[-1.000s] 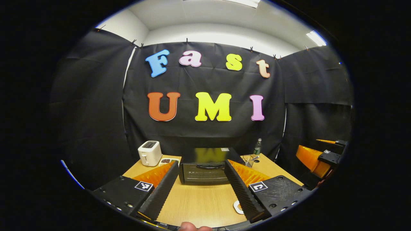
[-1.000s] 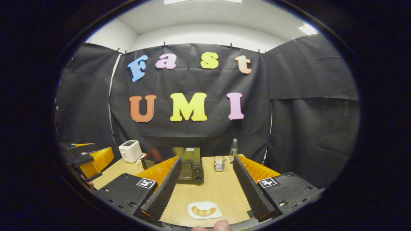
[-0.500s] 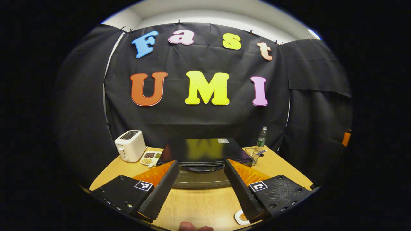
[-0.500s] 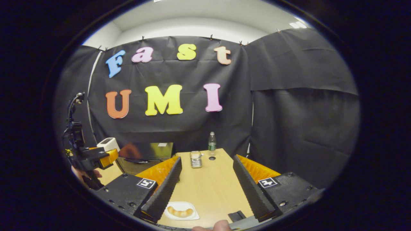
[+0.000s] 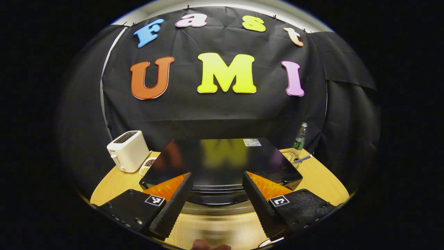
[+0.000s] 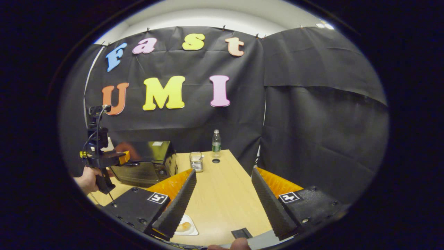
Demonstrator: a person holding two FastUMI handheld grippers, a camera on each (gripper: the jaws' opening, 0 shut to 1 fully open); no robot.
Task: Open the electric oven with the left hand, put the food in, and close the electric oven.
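Now, from my remote seat, I read the scene as follows.

Left hand-held gripper (image 5: 216, 180): I see its jaws spread wide with nothing between them, poised just in front of the oven's upper front edge; in the right gripper view the same tool (image 6: 104, 158) sits at the oven's front, held by a hand (image 6: 86, 180).

Glossy black box-shaped electric oven (image 5: 222, 161): it stands on the light wooden surface (image 5: 322, 177), door closed as far as I can tell, its curved handle (image 5: 220, 199) lying low between my left fingers.

Right hand-held gripper (image 6: 222, 180): jaws wide apart, empty, over the bare wood (image 6: 225, 194) and well away from the oven (image 6: 145, 163).

Pale golden bread roll on a small white plate (image 6: 185, 227): near the front edge of the surface, partly hidden behind my right tool's left finger; untouched.

White two-slot toaster (image 5: 127, 151): left of the oven, with a small dish of dark grains (image 5: 147, 165) between them.

Clear plastic bottle with green label (image 5: 300, 139): at the back, right of the oven, beside a small wire basket (image 6: 196, 161).
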